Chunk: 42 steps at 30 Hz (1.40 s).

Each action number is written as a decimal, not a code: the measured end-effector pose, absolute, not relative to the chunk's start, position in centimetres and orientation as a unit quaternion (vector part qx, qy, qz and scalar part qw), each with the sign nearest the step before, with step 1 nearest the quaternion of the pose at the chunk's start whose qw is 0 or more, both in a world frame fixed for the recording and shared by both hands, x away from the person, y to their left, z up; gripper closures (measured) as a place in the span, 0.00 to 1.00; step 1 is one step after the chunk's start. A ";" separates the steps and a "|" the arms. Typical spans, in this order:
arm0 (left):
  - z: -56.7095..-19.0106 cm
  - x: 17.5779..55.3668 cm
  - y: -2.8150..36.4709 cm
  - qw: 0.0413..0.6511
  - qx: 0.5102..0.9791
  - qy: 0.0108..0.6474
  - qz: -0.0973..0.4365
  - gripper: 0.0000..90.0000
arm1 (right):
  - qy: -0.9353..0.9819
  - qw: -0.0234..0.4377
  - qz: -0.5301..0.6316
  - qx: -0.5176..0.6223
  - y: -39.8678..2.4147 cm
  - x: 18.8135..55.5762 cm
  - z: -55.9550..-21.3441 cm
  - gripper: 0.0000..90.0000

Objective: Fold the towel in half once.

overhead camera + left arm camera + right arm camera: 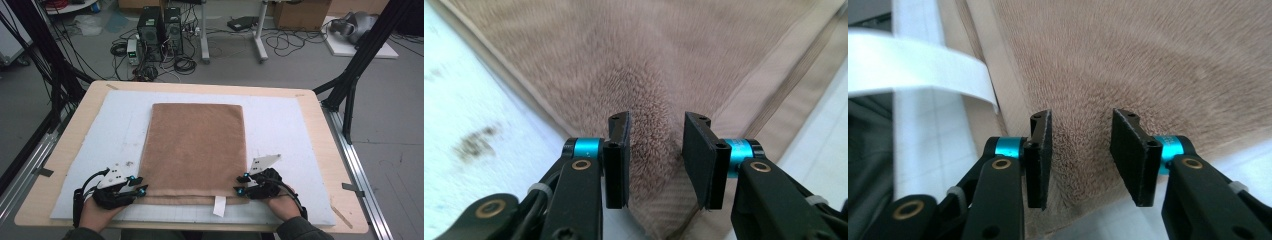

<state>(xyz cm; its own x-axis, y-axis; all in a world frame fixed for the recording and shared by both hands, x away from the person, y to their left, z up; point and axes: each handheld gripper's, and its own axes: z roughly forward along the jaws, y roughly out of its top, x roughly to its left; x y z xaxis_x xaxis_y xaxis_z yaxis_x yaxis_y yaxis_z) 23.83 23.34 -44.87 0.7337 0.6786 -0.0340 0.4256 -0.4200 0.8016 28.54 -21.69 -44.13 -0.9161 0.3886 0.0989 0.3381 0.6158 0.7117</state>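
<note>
Both grippers (141, 185) (240, 184) apparently parted at towel (195, 147) corners.

Towel (644, 65) pile blurred — far edges cut off; label (918, 67) cropped left.

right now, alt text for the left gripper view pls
Two black jaws of the left gripper stand apart over a corner of a brown towel, pile showing between them. The towel lies on a white mat with a dark smudge.

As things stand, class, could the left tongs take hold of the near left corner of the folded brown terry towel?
Probably yes: the left tongs stand open with the folded brown terry towel corner between the jaws, and nothing blocks them.
</note>
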 end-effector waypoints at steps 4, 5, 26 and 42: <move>-45.0 23.9 23.0 0.427 0.832 0.319 0.155 0.91 | 0.899 0.035 0.392 0.193 -21.6 28.6 -44.2 0.91; -44.9 23.9 23.0 0.424 0.833 0.319 0.159 0.93 | 0.900 0.034 0.391 0.191 -21.6 28.6 -44.1 0.94; -41.4 21.9 24.1 0.477 0.803 0.316 0.163 0.95 | 0.881 0.063 0.441 0.156 -22.7 26.4 -38.3 0.96; -44.4 22.0 23.7 0.446 0.817 0.337 0.138 0.76 | 0.892 -0.001 0.411 0.189 -22.5 26.5 -43.4 0.81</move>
